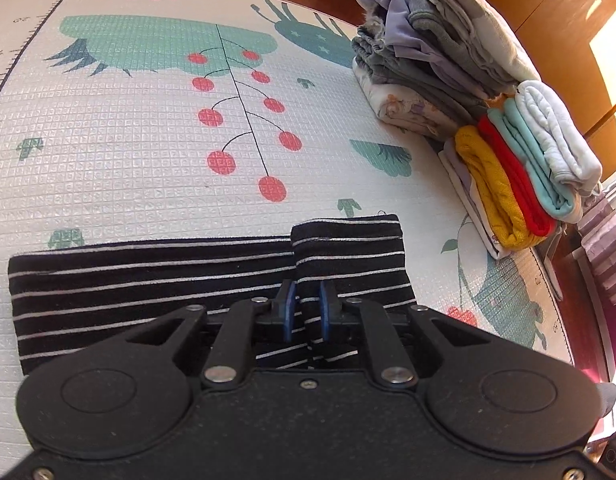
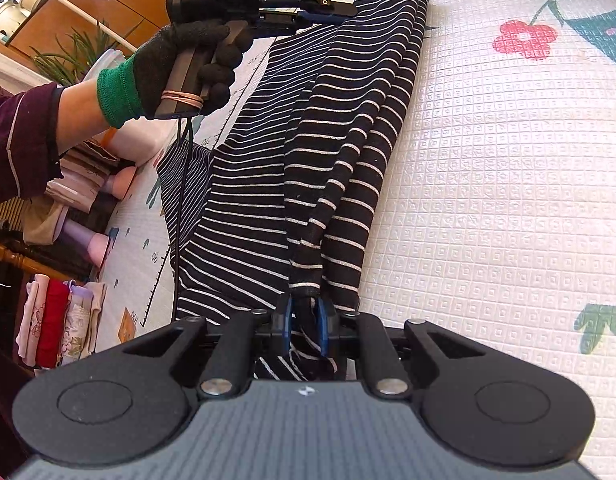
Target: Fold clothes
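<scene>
A black garment with thin white stripes lies folded into a long band on the patterned play mat. My left gripper is shut on a doubled-over fold at the band's right end. In the right wrist view the same striped garment stretches away across the mat. My right gripper is shut on a bunched end of it. At its far end a gloved hand holds the left gripper, which pinches the cloth there.
Two stacks of folded clothes stand at the mat's right edge: a grey and lilac stack and a yellow, red and teal stack. More folded clothes and potted plants lie beyond the mat's left side. Wooden cabinets stand behind.
</scene>
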`<state>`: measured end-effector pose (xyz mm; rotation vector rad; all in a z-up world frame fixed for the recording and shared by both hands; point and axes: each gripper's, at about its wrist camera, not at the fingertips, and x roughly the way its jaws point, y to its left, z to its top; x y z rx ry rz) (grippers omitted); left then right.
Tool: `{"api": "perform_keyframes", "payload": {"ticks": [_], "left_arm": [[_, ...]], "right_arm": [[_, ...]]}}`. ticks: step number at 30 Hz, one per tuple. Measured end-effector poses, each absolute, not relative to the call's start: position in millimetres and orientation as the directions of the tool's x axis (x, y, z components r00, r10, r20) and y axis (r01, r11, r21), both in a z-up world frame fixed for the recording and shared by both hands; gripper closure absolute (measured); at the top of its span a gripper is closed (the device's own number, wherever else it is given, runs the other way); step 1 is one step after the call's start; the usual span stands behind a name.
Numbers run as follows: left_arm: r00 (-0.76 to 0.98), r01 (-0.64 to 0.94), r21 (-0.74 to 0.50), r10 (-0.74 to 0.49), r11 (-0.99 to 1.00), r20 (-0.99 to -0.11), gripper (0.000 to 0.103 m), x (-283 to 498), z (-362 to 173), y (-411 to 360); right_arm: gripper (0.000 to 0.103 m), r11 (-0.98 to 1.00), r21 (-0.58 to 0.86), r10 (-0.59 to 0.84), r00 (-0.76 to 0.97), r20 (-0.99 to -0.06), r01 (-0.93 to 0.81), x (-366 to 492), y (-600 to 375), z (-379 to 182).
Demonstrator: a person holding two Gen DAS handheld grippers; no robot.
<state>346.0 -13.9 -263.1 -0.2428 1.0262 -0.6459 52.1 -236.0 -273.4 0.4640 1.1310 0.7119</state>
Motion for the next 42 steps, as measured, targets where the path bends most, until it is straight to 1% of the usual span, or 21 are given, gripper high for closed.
{"api": "perform_keyframes", "payload": {"ticks": [6,8,9,11,16,17,18,19,21,22,26,29,31,33,34,37,38,40,42], "left_arm": [[0.37,0.369,-0.511,-0.627,0.777,-0.686,0.095,352.4,-268.3,-24.5],[0.372,0.37,-0.478,-0.599,0.797,-0.709,0.095,354.0,-269.4,-29.9],[0.372,0.373,-0.456,-0.581,0.808,-0.724,0.1,353.8,-269.2,-32.2],[0.385,0.381,-0.44,-0.573,0.813,-0.724,0.102,349.5,-258.5,-29.0],[0.456,0.373,-0.431,-0.567,0.822,-0.686,0.103,342.0,-220.4,-8.2],[0.443,0.377,-0.431,-0.568,0.82,-0.693,0.103,344.5,-222.6,-12.3],[0.425,0.383,-0.43,-0.57,0.817,-0.703,0.102,347.5,-226.2,-17.8],[0.407,0.389,-0.43,-0.571,0.815,-0.713,0.099,350.5,-229.9,-23.2],[0.378,0.398,-0.379,-0.525,0.836,-0.762,0.091,352.8,-240.7,-32.4],[0.384,0.401,-0.364,-0.515,0.84,-0.766,0.091,351.4,-242.6,-30.0],[0.388,0.374,-0.383,-0.517,0.845,-0.763,0.091,351.3,-245.6,1.1],[0.387,0.371,-0.418,-0.548,0.829,-0.742,0.091,348.3,-246.5,19.2],[0.374,0.408,-0.422,-0.571,0.809,-0.731,0.091,342.9,-244.9,17.2],[0.348,0.478,-0.439,-0.624,0.76,-0.7,0.091,334.0,-241.9,7.1],[0.34,0.522,-0.419,-0.632,0.743,-0.696,0.091,328.5,-241.3,-1.3],[0.325,0.622,-0.249,-0.534,0.743,-0.78,0.091,314.5,-256.6,-33.4],[0.329,0.644,-0.213,-0.517,0.735,-0.79,0.091,310.5,-261.6,-39.6],[0.349,0.643,-0.196,-0.51,0.741,-0.786,0.091,305.8,-260.4,-43.6],[0.367,0.657,-0.192,-0.532,0.729,-0.763,0.091,301.9,-252.5,-43.2]], "right_arm": [[0.088,0.695,0.659,0.719,0.241,-0.652,-0.288,52.4,-235.8,-273.3],[0.088,0.696,0.656,0.717,0.241,-0.654,-0.293,52.1,-235.3,-272.7],[0.088,0.697,0.654,0.716,0.241,-0.655,-0.294,52.1,-234.7,-272.2],[0.088,0.699,0.65,0.714,0.239,-0.658,-0.299,52.3,-233.7,-271.4],[0.088,0.695,0.651,0.717,0.233,-0.657,-0.305,53.7,-235.3,-271.2],[0.088,0.696,0.649,0.716,0.232,-0.658,-0.307,53.9,-234.8,-271.1],[0.088,0.697,0.647,0.715,0.231,-0.659,-0.31,54.1,-234.3,-270.9],[0.088,0.698,0.645,0.714,0.23,-0.661,-0.312,54.3,-233.8,-270.6],[0.088,0.701,0.64,0.71,0.228,-0.666,-0.314,54.8,-232.8,-269.7],[0.088,0.703,0.638,0.708,0.229,-0.668,-0.314,54.8,-232.7,-269.1],[0.088,0.709,0.636,0.703,0.234,-0.671,-0.305,53.1,-233.3,-267.8],[0.088,0.709,0.635,0.703,0.233,-0.672,-0.306,53.3,-233.1,-267.9],[0.088,0.709,0.635,0.703,0.232,-0.672,-0.307,54.0,-233.2,-268.2],[0.088,0.708,0.636,0.704,0.232,-0.671,-0.308,54.6,-233.7,-268.7],[0.088,0.708,0.636,0.704,0.232,-0.671,-0.308,54.9,-234.0,-268.9],[0.088,0.708,0.635,0.704,0.23,-0.672,-0.31,55.4,-232.5,-268.7],[0.088,0.708,0.635,0.703,0.23,-0.672,-0.31,55.6,-231.7,-268.6],[0.088,0.709,0.634,0.703,0.229,-0.673,-0.31,55.7,-230.6,-268.3],[0.087,0.708,0.636,0.703,0.231,-0.672,-0.307,55.2,-231.5,-268.7]]}}
